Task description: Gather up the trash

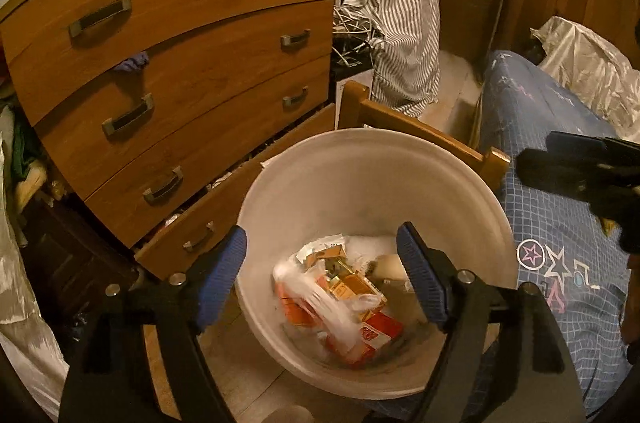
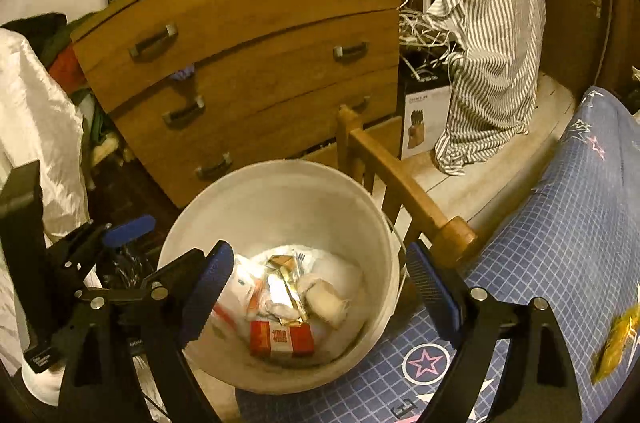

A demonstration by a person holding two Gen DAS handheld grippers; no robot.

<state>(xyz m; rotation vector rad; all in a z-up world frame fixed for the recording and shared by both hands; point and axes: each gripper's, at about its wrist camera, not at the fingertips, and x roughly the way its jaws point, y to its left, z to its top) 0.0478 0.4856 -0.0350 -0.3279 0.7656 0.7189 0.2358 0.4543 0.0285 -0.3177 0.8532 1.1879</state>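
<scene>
Beside the bed (image 2: 560, 243), a white bin (image 2: 280, 191) holds light, crinkly wrappers (image 2: 280, 303). Both grippers' fingers (image 1: 416, 275) gape wide, holding nothing. Pinch a loose edge.

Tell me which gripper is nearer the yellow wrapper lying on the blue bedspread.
Right. The right gripper hangs open over the white bucket, with the yellow wrapper just beyond its right-hand side. The left gripper is over the bucket's far side, farther away.

Warm, dim indoor light is tinting everything amber. The fisheye lenses are bowing the dresser (image 1: 180, 63) and darkening the corners, glare is blooming on a plastic bag (image 2: 36, 127), and the trash (image 1: 340, 299) is smearing.
</scene>
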